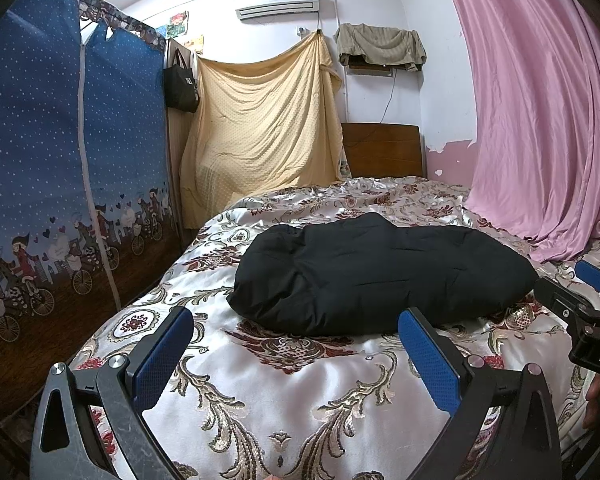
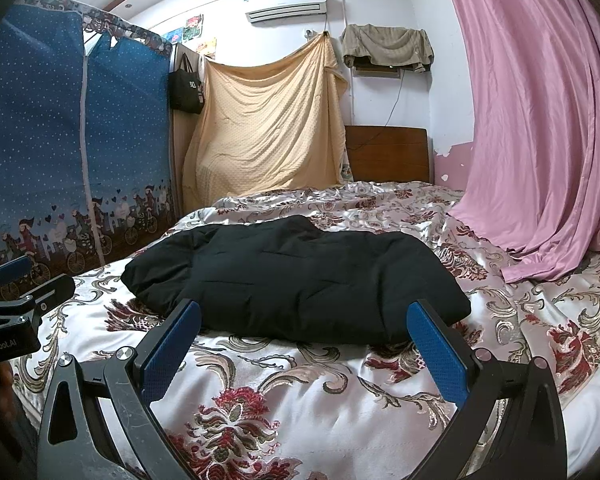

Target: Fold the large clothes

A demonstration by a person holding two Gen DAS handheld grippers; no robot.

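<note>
Lying folded in a puffy bundle mid-bed: black padded garment (image 1: 380,276) on floral satin bedspread (image 1: 300,392). Left gripper (image 1: 296,356) and right gripper (image 2: 304,348): fingers spread wide, empty, hovering short of its near edge.

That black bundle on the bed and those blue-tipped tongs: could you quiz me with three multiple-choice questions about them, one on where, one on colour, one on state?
1. Where does the black padded garment lie?
A. on the floral bedspread
B. hung on the wall
C. on the floor

2. What colour is the curtain beside the bed?
A. green
B. pink
C. white

3. How do the two grippers stand?
A. both clamped on the garment
B. one clamped, one open
C. both open, holding nothing

Answers:
1 A: it rests in a folded bundle on the bedspread.
2 B: the drape is plainly pink.
3 C: the left gripper and right gripper show spread fingers with only bedspread between them.
</note>
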